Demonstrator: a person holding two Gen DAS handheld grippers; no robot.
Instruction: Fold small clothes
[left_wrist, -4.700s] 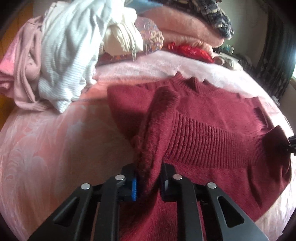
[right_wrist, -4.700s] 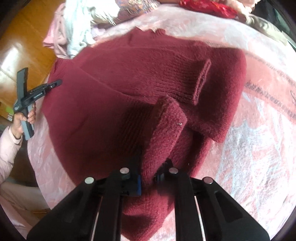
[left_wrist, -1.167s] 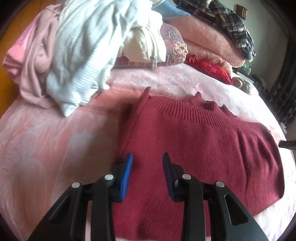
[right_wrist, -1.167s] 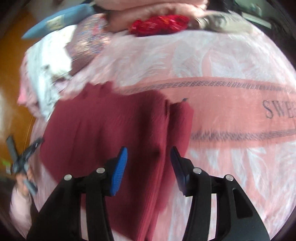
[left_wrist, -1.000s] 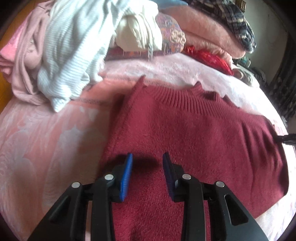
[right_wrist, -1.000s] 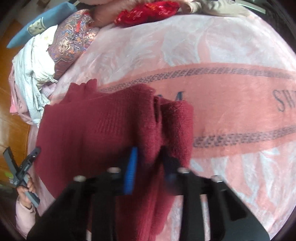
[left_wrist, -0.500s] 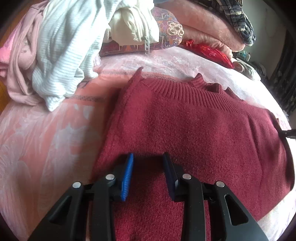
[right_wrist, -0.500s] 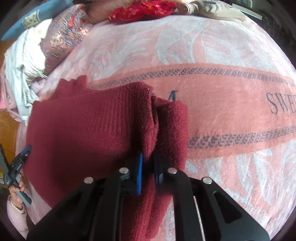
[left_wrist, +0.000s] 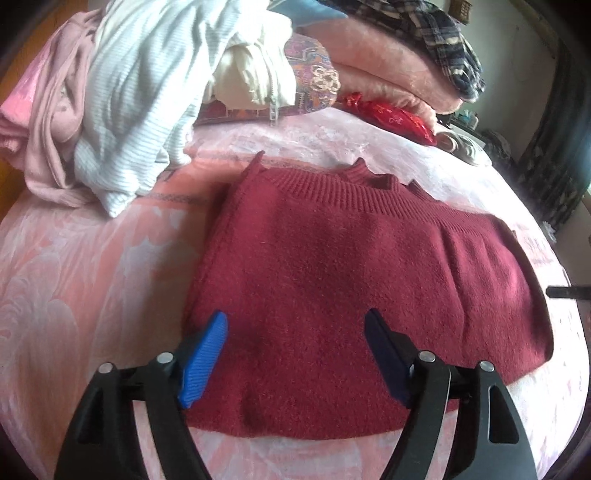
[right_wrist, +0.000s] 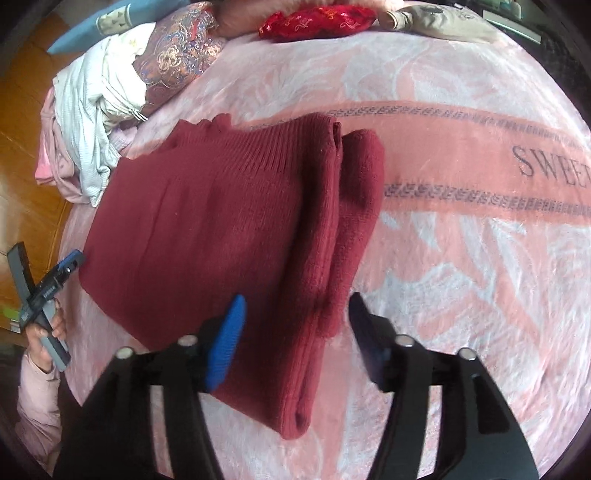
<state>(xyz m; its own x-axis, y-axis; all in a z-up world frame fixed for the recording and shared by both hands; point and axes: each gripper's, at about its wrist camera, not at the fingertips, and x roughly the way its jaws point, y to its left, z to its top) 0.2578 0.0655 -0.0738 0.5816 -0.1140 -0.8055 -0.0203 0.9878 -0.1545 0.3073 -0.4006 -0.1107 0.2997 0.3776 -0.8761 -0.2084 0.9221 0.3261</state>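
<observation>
Dark red knitted sweater (left_wrist: 351, 280) lies folded flat on the pink patterned blanket (right_wrist: 461, 258). Left gripper (left_wrist: 295, 332) and right gripper (right_wrist: 295, 314) have both just been opening; jaws apart, nothing clamped btwn them. Fold looks done and released; next probably move it aside, or fetch from the unfolded pile (left_wrist: 129, 92).

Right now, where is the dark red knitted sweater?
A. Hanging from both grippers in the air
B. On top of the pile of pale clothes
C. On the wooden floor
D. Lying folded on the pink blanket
D: the dark red knitted sweater lies folded flat on the pink blanket, with nothing gripping it.
</observation>
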